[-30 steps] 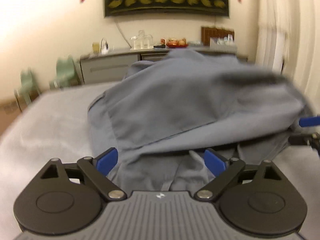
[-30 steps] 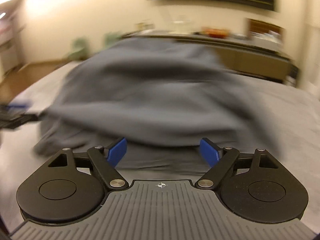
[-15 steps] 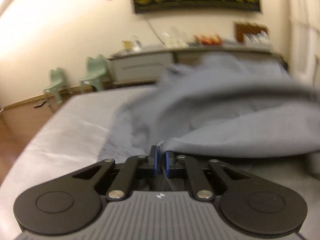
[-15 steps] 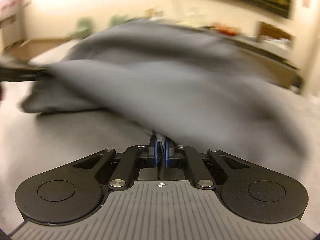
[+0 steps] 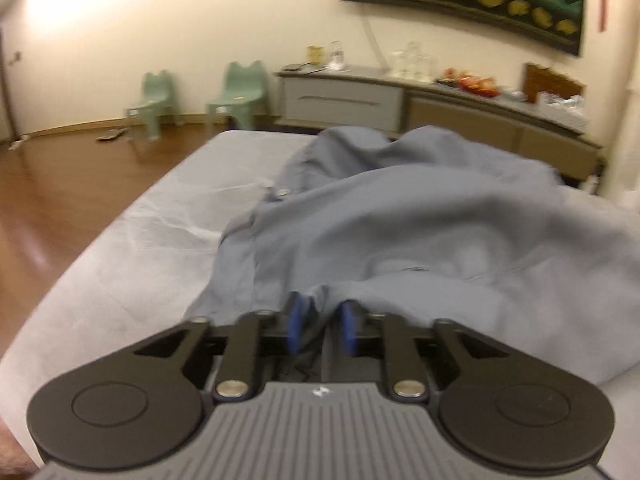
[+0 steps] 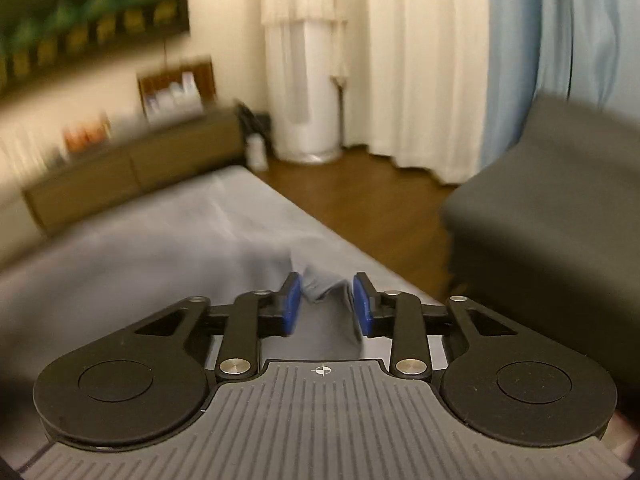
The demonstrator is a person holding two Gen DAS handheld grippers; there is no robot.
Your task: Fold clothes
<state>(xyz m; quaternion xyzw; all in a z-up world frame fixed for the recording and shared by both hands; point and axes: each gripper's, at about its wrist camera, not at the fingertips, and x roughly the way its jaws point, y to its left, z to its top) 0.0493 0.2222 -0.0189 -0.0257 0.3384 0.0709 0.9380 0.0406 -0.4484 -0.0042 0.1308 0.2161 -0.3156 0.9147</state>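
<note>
A grey-blue garment [image 5: 420, 220] lies rumpled across the bed's grey sheet [image 5: 140, 240]. My left gripper [image 5: 322, 322] sits low at the garment's near edge. Its jaws are opening, and a fold of the cloth lies loose in the narrow gap between the blue pads [image 5: 295, 320]. In the right wrist view, the garment [image 6: 140, 264] spreads to the left in blur. My right gripper [image 6: 326, 306] is near the bed's right edge with its jaws opening. A corner of the cloth [image 6: 320, 284] stands between the pads, and neither pad presses on it.
A long sideboard [image 5: 360, 96] with glassware and fruit runs along the far wall. Two green chairs [image 5: 236, 96] stand on the wooden floor [image 5: 60, 184]. Beside the bed [image 6: 248, 200] on the right are a dark sofa [image 6: 560, 208], white curtains [image 6: 420, 60] and a white cylindrical unit [image 6: 304, 92].
Both grippers went from wide open to shut on the garment, pulled it, and now their jaws have parted. The right view swung right toward the curtains and sofa.
</note>
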